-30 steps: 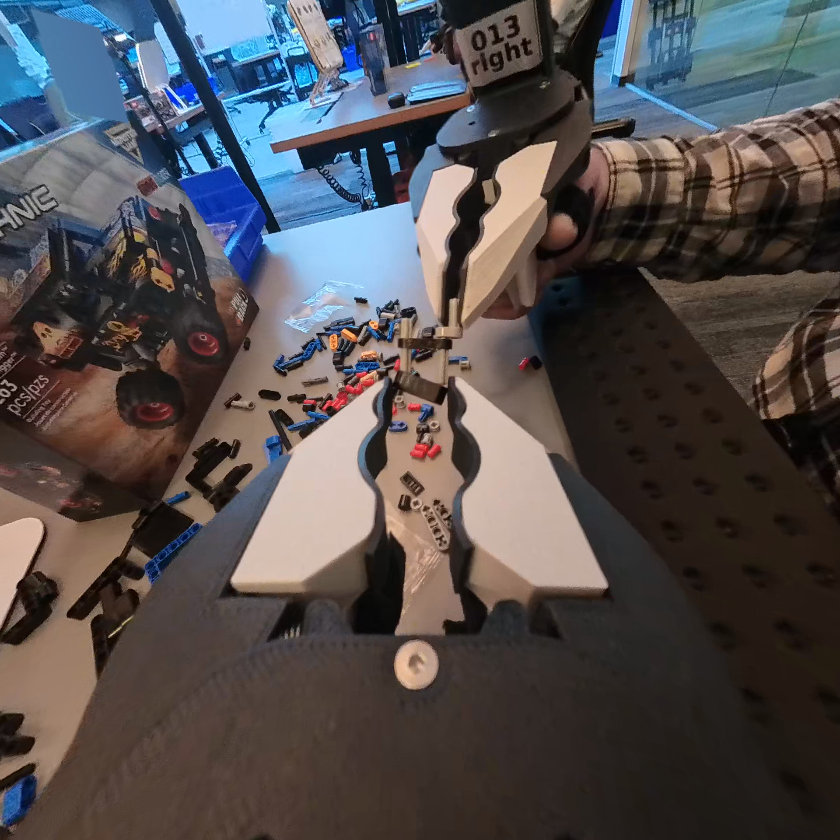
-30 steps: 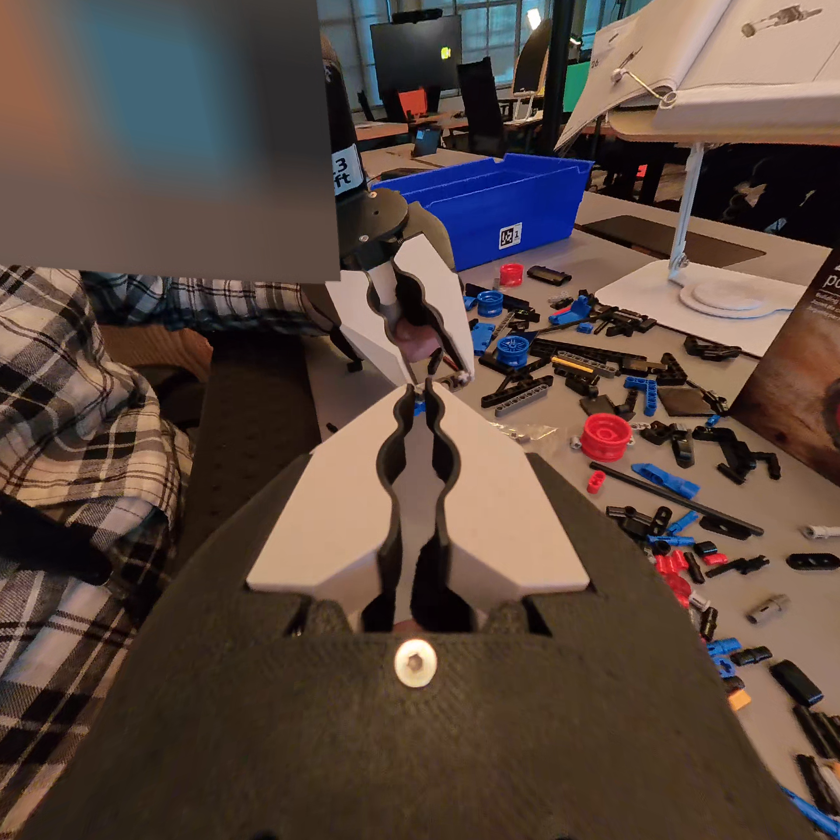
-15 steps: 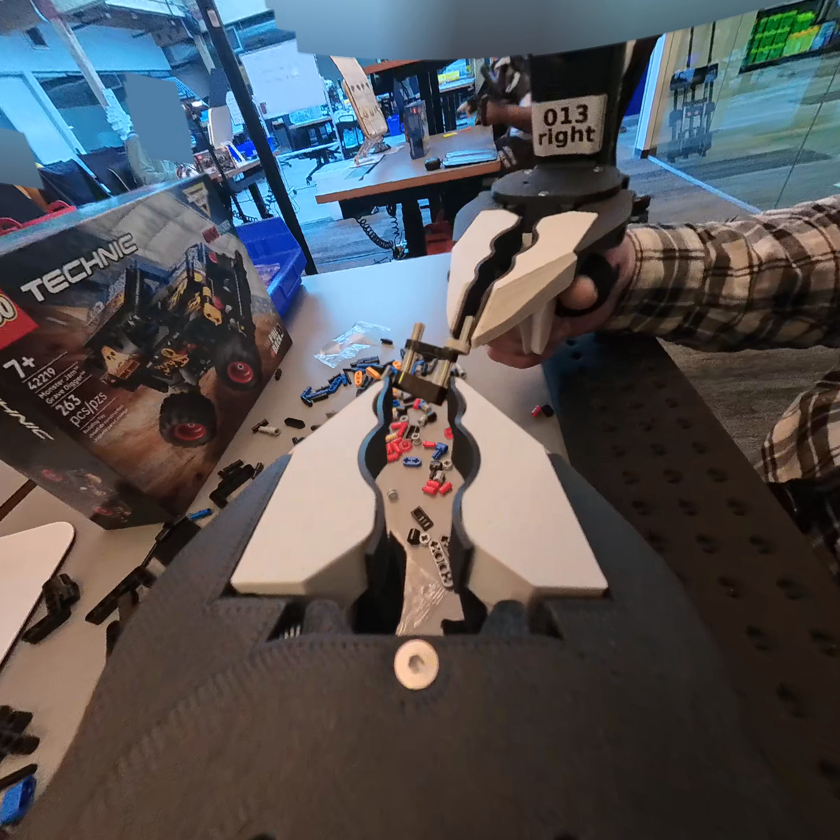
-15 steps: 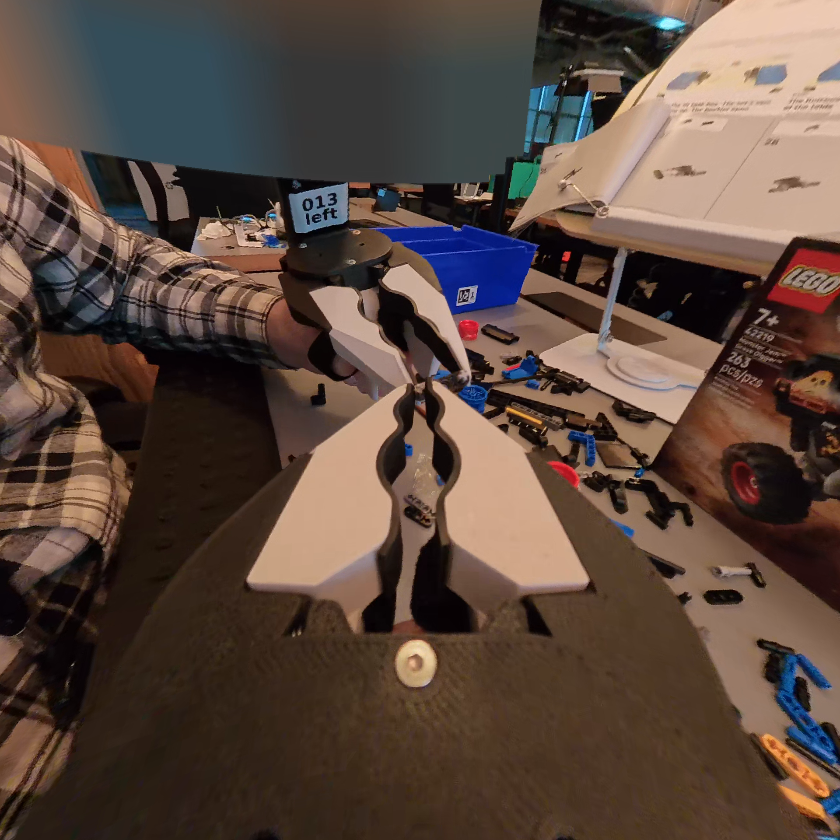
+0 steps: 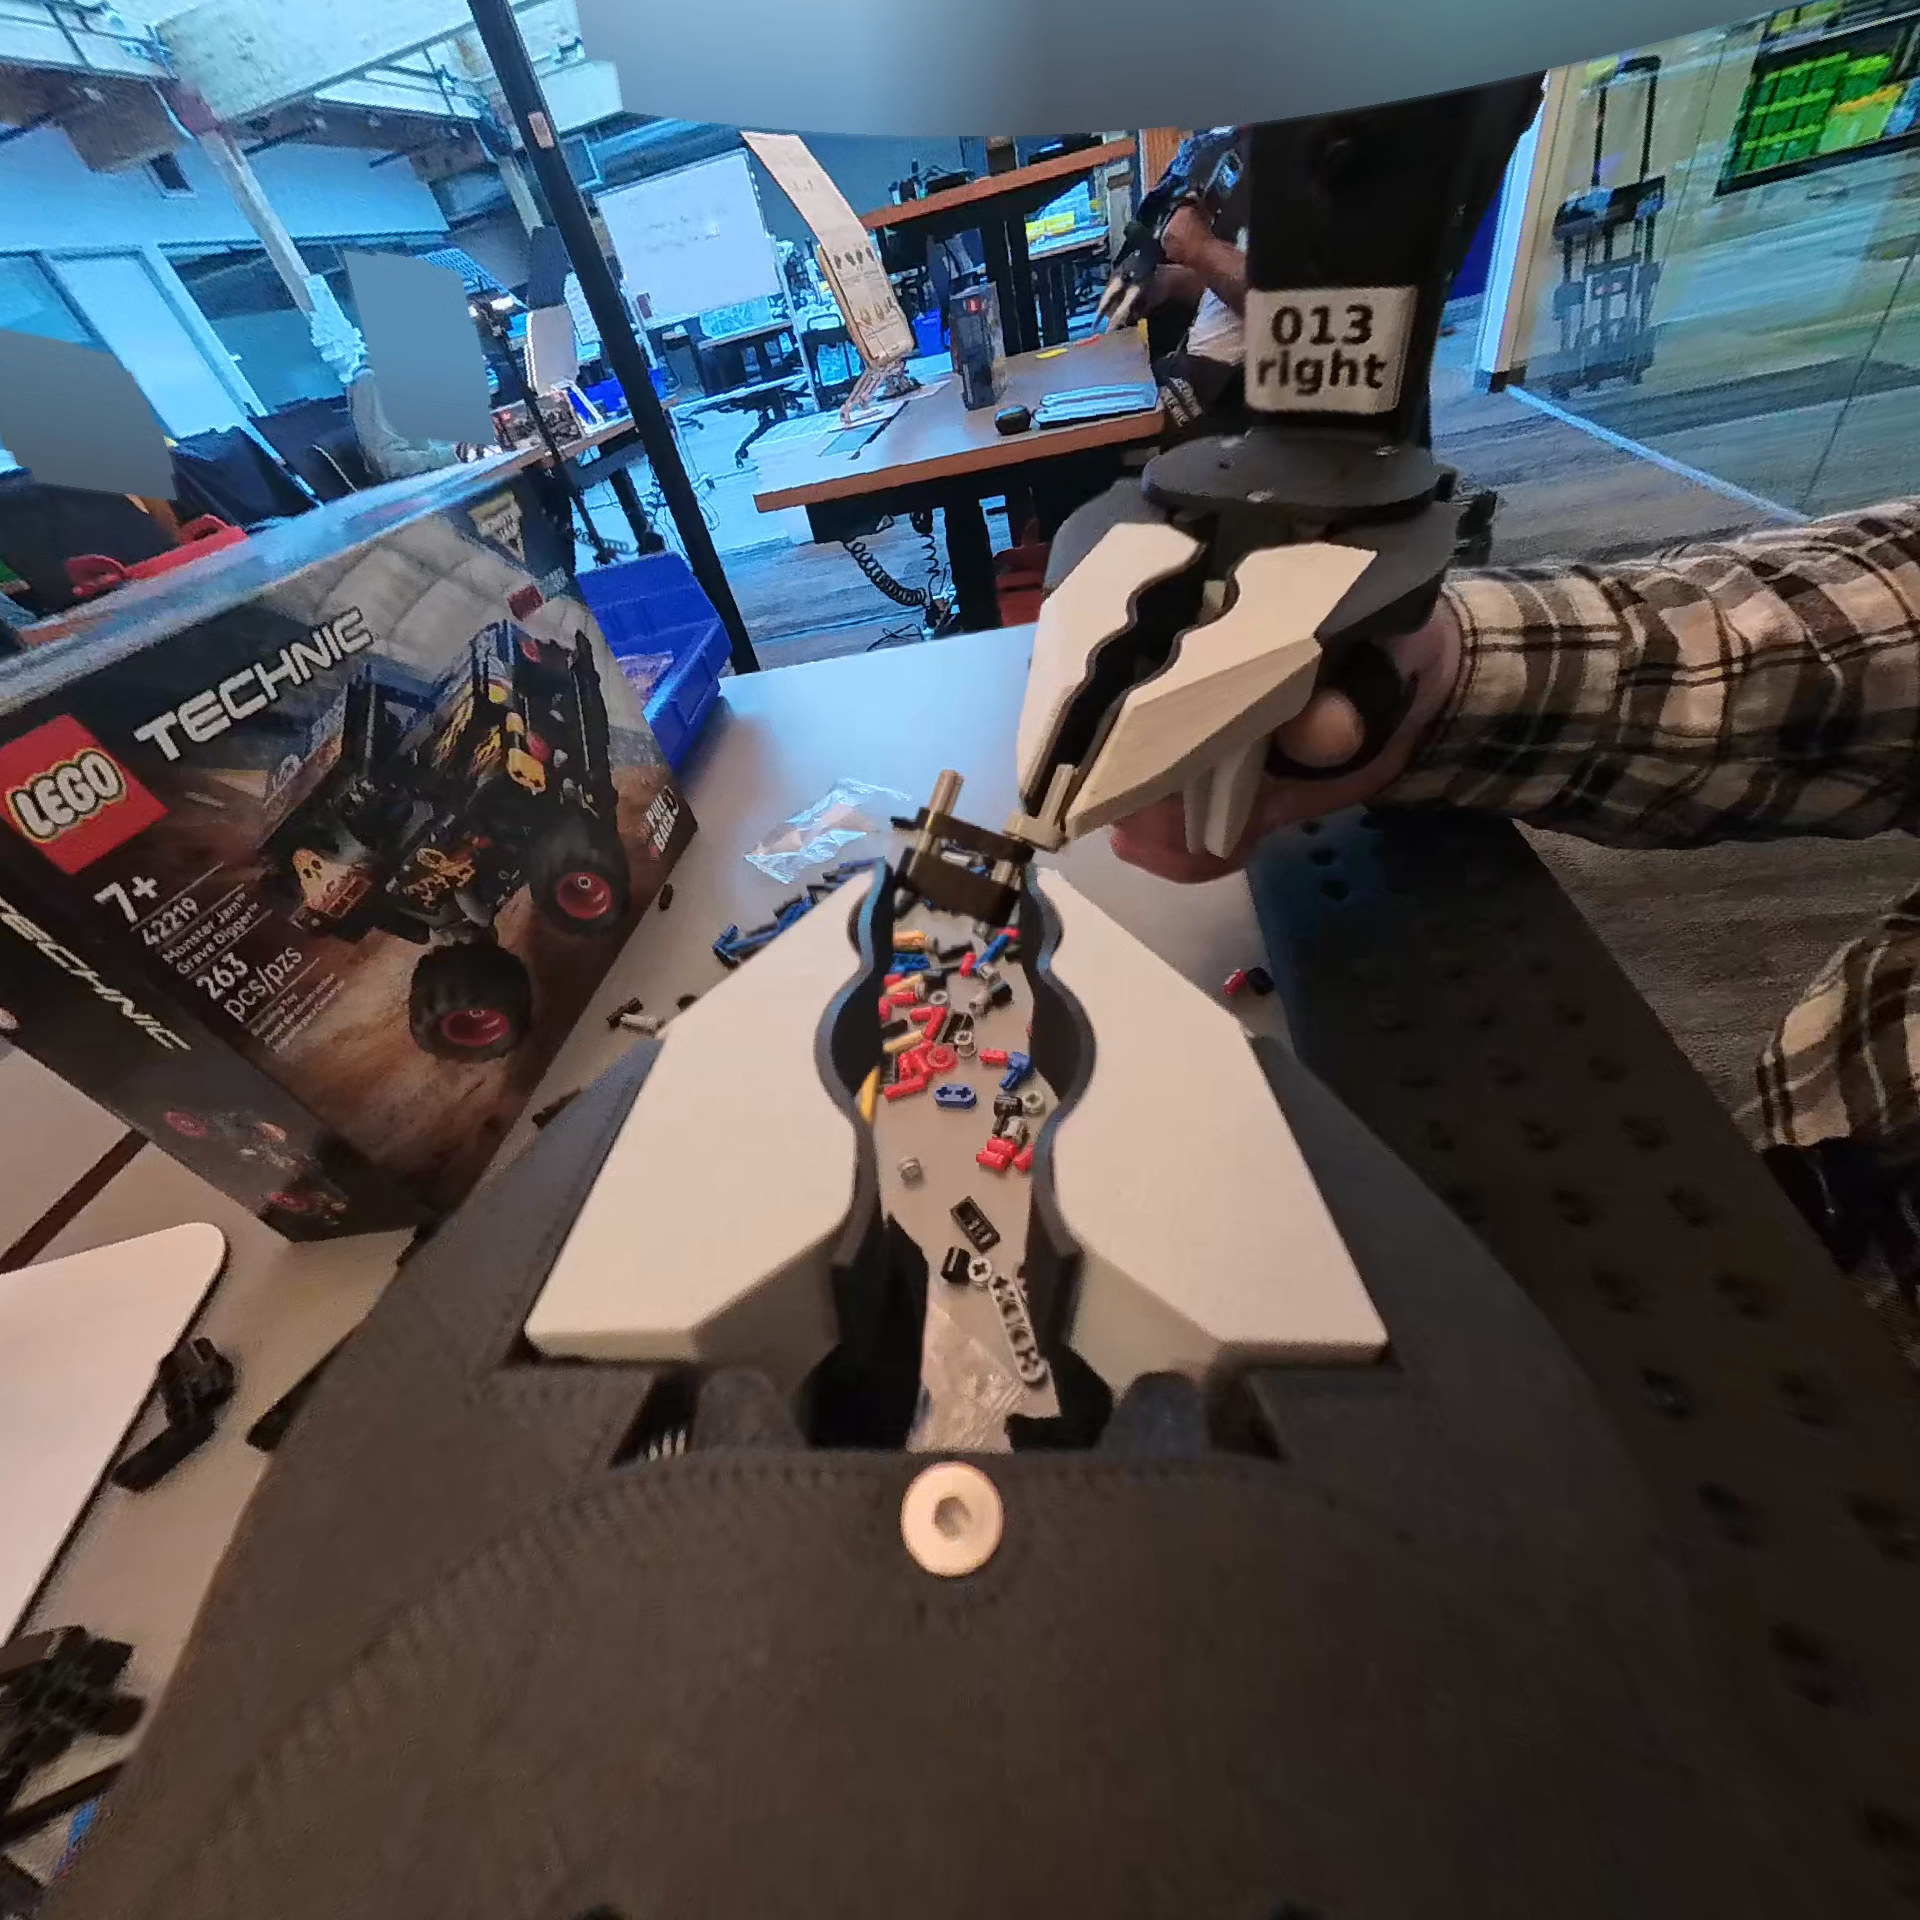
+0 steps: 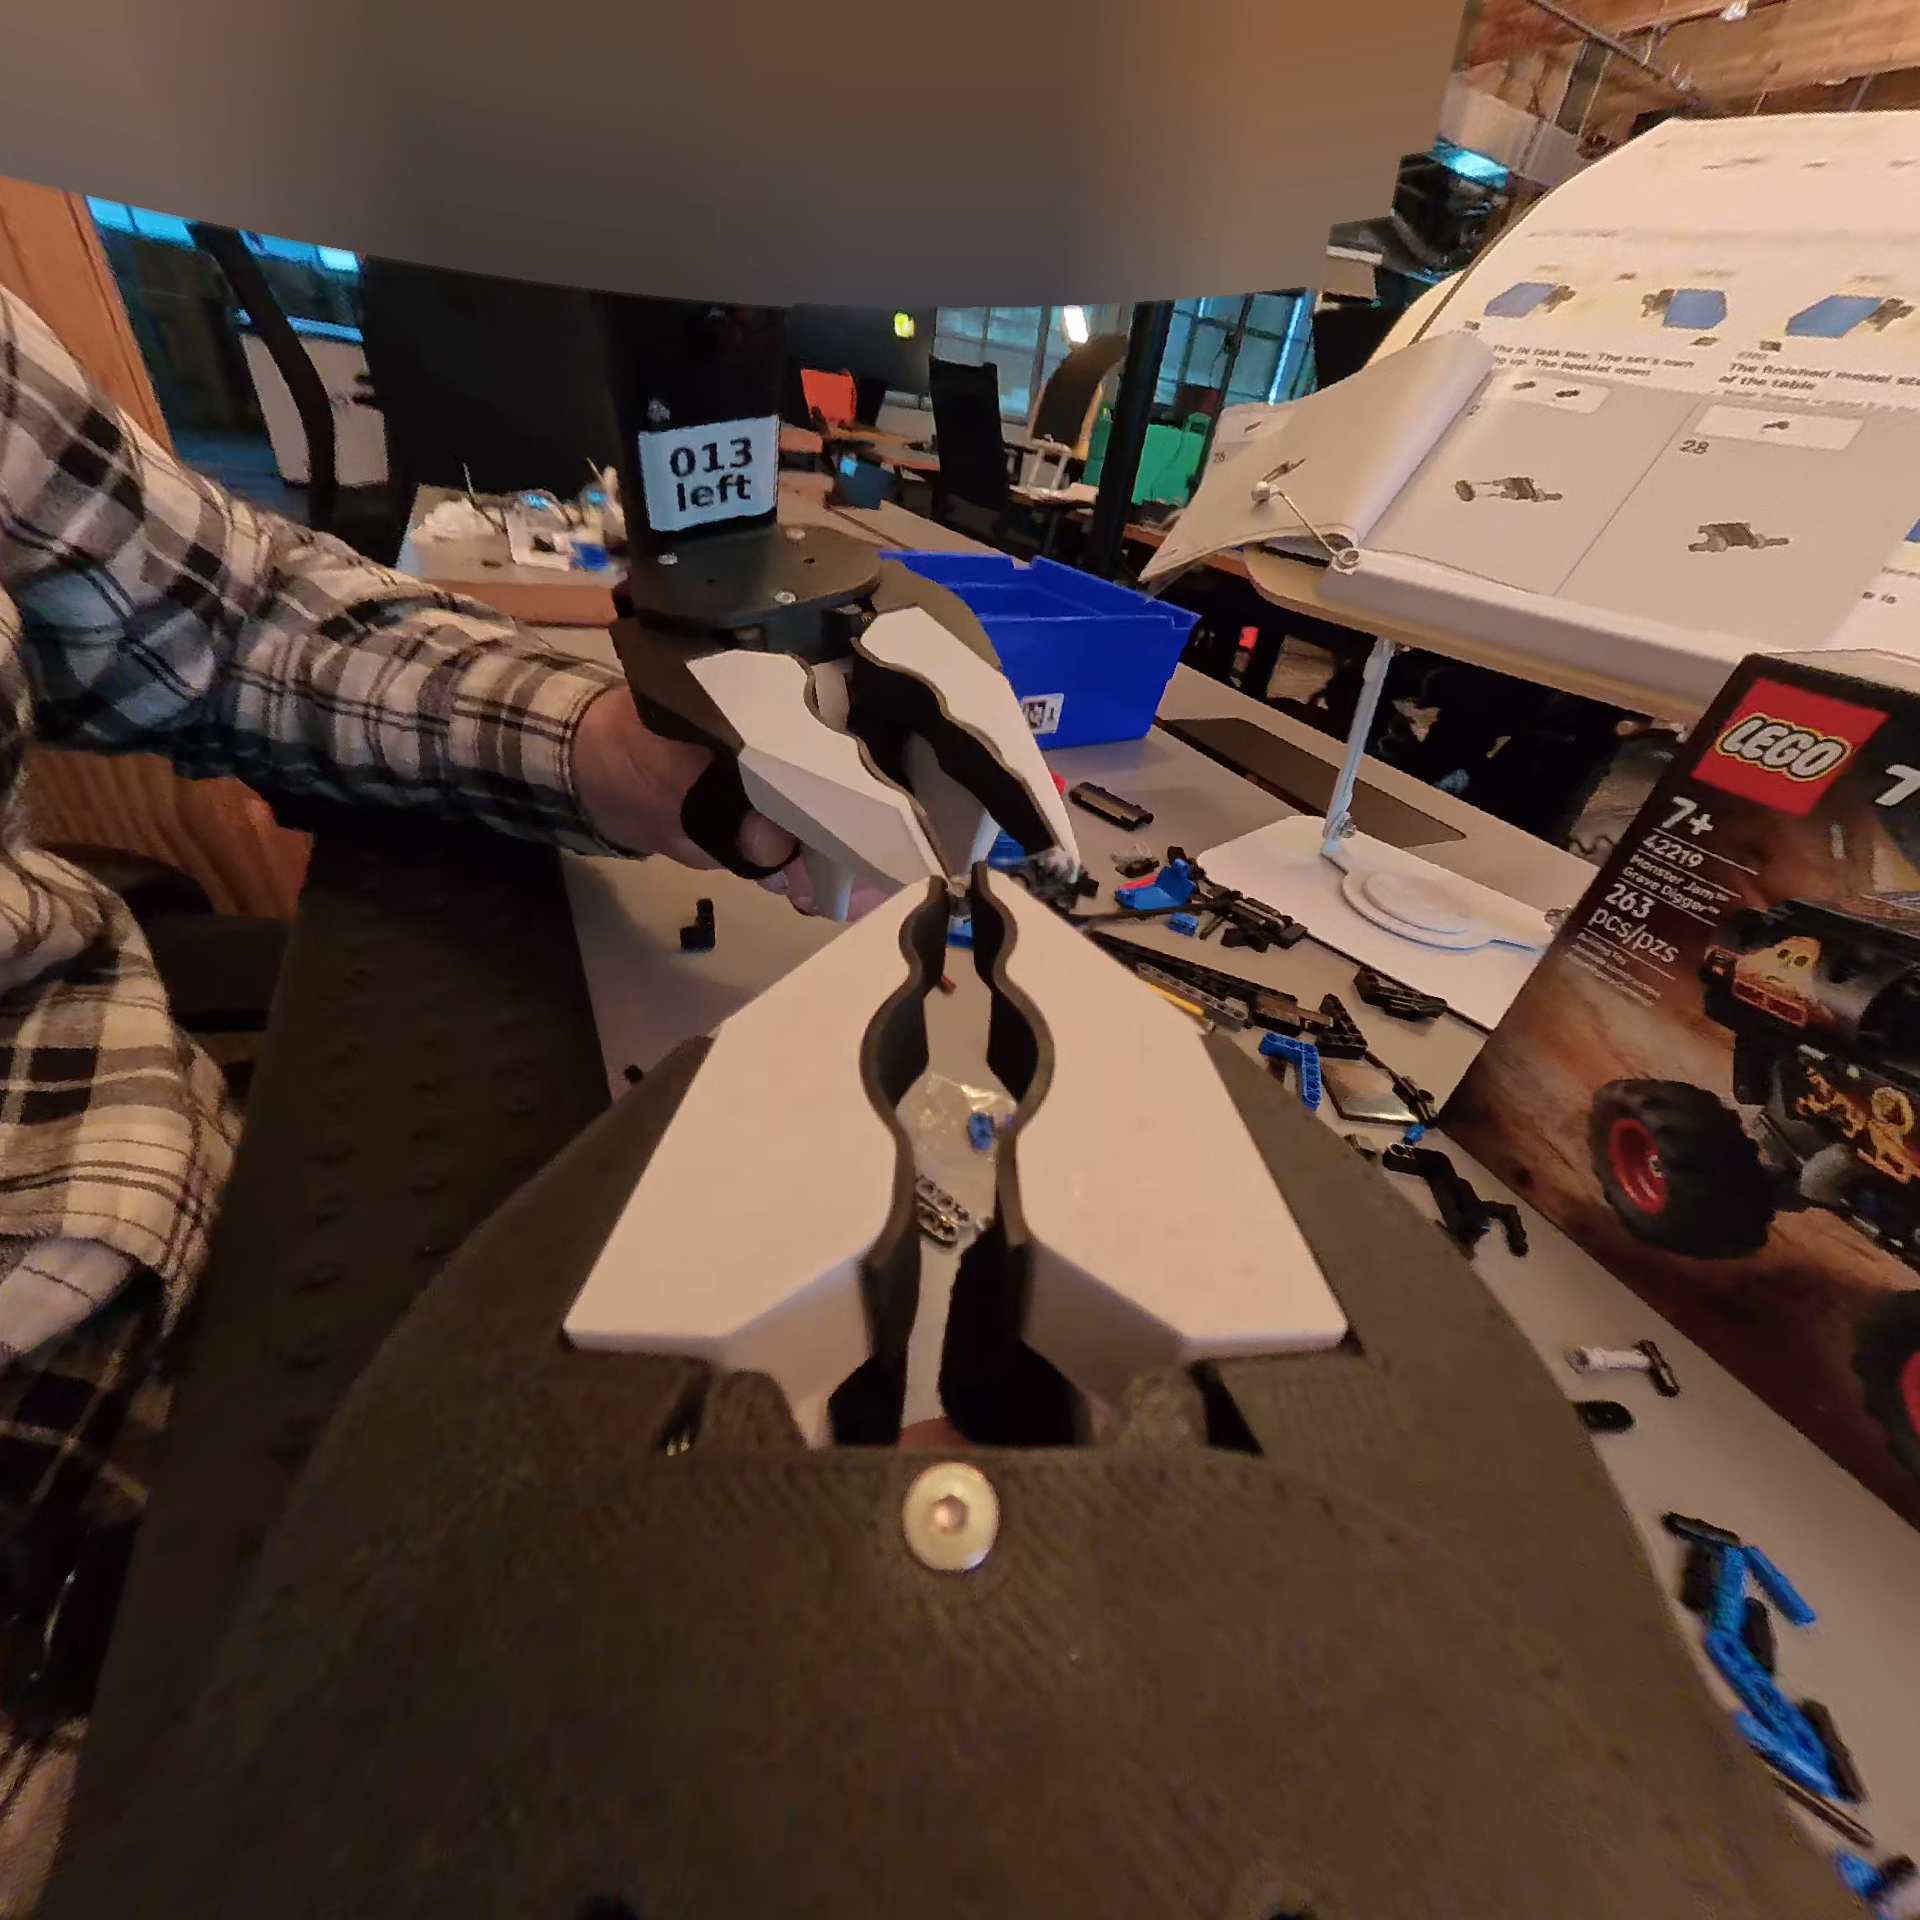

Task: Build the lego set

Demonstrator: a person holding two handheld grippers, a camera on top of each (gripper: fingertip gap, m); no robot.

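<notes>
**Here both claws meet on one small assembly**

Above the table [image 5: 914,717], the left claw [image 5: 954,894] pinches a small dark lego assembly [image 5: 951,868] at its tips, with a tan pin standing up from the piece. The right claw [image 5: 1039,821] comes in from the far right side and nips the same assembly's tan end, its fingers nearly pressed together. Loose red, blue and black parts [image 5: 951,1049] lie on the table directly beneath the left claw. The set's box [image 5: 312,862] stands off to that claw's left. Beyond the right claw [image 6: 961,883] sit an open instruction booklet [image 6: 1621,488] on a stand and a blue bin [image 6: 1070,644].
</notes>
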